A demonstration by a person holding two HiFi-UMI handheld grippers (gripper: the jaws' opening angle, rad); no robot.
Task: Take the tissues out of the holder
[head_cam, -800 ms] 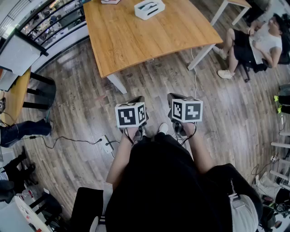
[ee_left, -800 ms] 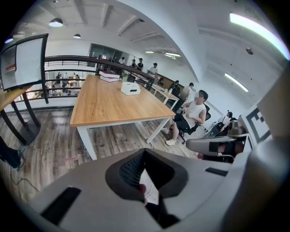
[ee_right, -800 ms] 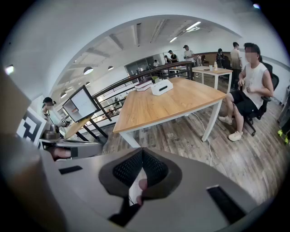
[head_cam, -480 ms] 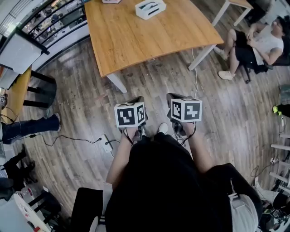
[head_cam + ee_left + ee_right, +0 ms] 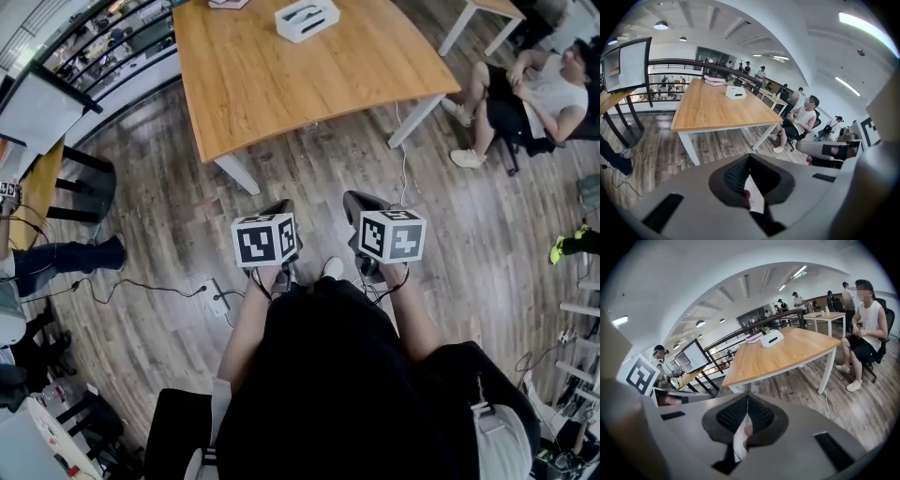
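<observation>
The white tissue holder [image 5: 307, 19] stands at the far end of a wooden table [image 5: 300, 84], with a dark slot on top. It also shows in the left gripper view, holder [image 5: 736, 92], and in the right gripper view, holder [image 5: 771, 339]. Both grippers are held close to my body over the wooden floor, well short of the table. My left gripper [image 5: 284, 205] is shut with nothing in it, jaws meeting at the tip [image 5: 749, 156]. My right gripper [image 5: 359, 199] is shut and empty too, tips together [image 5: 747, 396]. Both point forward and down toward the table.
A person sits on a chair [image 5: 534, 89] to the right of the table. A second small table [image 5: 487, 9] is at the top right. Books [image 5: 228, 3] lie at the table's far edge. A power strip [image 5: 223, 298] with cable lies on the floor, and a black stool [image 5: 80, 187] stands at left.
Both grippers stay in front of my body. The right gripper's marker cube has turned a little. A bystander's leg at the left edge has shifted.
</observation>
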